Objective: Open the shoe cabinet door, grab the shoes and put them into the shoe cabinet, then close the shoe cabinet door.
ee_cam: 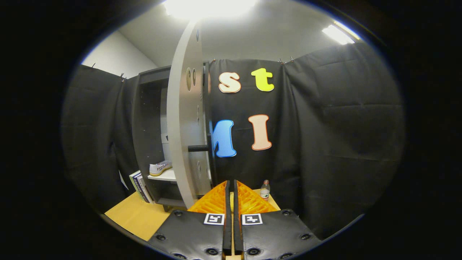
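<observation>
The claw (pixel 231 187) is closed on nothing, just before the open cabinet door (pixel 186 122). A shoe (pixel 160 168) rests on the shelf (pixel 164 176) inside.

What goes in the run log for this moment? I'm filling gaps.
stage: closing | cabinet door: open | shoe: on shelf | gripper: shut, empty, near door edge

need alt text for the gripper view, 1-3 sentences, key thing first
The hand-held gripper, fingers together with nothing between them, points at the edge of the open shoe cabinet door just ahead. Left of the door, a white shoe sits on a shelf inside the cabinet, with books leaning beside it; a small bottle stands on the wooden table to the right.
</observation>
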The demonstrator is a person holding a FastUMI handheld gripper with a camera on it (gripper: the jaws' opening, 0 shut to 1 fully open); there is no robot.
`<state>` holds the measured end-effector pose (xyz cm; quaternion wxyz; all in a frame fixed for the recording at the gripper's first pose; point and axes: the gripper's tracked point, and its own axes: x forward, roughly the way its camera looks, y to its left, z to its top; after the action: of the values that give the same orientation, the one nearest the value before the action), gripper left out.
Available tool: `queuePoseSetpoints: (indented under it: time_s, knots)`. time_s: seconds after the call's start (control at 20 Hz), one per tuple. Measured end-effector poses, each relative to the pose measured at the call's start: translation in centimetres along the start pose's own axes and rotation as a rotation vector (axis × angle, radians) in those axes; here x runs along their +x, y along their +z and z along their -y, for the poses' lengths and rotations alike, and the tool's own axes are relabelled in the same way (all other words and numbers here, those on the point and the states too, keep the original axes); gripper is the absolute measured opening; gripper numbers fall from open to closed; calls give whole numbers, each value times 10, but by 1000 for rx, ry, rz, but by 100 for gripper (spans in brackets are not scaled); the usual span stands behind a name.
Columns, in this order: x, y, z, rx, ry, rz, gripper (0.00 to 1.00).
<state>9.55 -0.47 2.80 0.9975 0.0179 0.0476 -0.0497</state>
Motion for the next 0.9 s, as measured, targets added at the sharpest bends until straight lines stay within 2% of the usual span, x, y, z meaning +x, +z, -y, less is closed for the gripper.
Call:
queuePoseSetpoints:
  time_s: [0.15,0.25,0.3,0.5,0.65,0.8,0.9]
  knots:
    - [-5,-4,2,-19,1,-15,6]
    - [-14,-8,1,-50,20,-33,17]
    - [-15,-11,1,-64,27,-42,17]
    - [-32,-17,-24,-73,139,-81,59]
    - [-37,-25,-48,-25,215,-116,90]
    - [-40,-34,-67,-27,277,-139,98]
    - [-39,-49,-72,-41,298,-194,98]
